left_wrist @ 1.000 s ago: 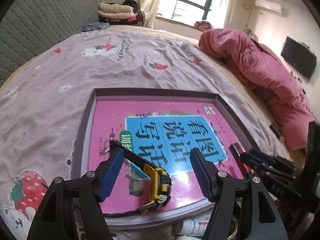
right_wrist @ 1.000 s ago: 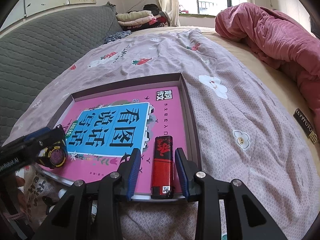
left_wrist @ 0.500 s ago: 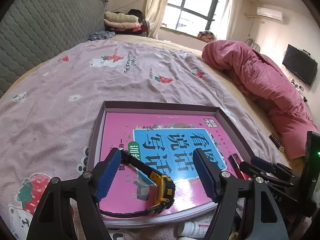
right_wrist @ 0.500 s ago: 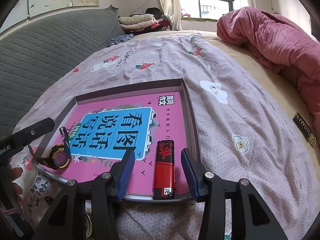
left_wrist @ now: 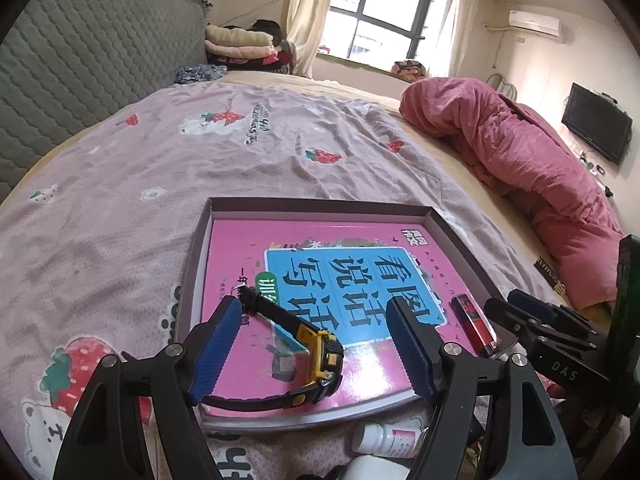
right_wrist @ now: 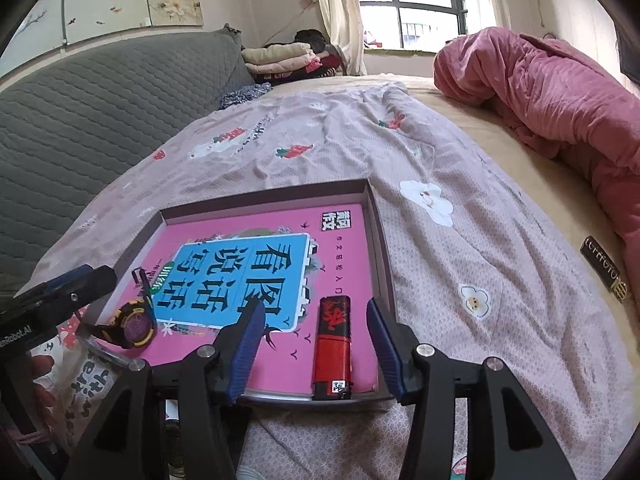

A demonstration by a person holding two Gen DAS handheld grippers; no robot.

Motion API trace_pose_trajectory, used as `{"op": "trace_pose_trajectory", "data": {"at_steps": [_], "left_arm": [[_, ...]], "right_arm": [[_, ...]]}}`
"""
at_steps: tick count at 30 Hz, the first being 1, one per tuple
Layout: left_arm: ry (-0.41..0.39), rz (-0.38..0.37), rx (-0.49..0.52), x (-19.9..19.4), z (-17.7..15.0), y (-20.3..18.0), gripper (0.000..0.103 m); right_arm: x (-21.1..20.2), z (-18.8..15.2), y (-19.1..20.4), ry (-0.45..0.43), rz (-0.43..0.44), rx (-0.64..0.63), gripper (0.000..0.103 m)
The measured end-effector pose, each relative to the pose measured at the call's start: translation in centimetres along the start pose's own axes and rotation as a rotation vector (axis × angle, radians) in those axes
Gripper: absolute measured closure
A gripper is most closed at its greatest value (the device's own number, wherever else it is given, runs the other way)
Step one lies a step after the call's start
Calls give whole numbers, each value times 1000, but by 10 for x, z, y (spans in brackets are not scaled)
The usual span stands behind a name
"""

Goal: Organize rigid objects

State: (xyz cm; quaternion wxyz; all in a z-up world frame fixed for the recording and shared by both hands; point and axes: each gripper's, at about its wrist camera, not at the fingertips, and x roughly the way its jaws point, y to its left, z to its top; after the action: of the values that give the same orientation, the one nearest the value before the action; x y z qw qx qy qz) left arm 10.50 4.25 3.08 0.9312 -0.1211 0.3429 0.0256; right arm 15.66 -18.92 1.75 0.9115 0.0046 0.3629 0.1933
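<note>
Right gripper point(right_wrist: 316, 344) just been opening, clear of lighter point(right_wrist: 333, 347); left gripper point(left_wrist: 316, 344) wide over watch point(left_wrist: 316, 354). Back straight out, no nudging.

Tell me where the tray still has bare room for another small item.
Free: the pink book cover's far half, between the watch and lighter and the tray's far wall. Crowded: the near edge, where both items lie and both hand-held grippers hover, bottles just outside.

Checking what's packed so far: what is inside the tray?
A pink book fills the tray; a watch and red lighter lie on the book. Anything under the book is hidden.
</note>
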Motion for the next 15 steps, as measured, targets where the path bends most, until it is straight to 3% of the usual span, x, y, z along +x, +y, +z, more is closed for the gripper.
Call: {"op": "trace_pose_trajectory", "data": {"at_steps": [15], "left_arm": [[-10, 5, 4, -22, -7, -1, 27]], "right_arm": [[-24, -8, 19, -43, 1, -83, 49]]}}
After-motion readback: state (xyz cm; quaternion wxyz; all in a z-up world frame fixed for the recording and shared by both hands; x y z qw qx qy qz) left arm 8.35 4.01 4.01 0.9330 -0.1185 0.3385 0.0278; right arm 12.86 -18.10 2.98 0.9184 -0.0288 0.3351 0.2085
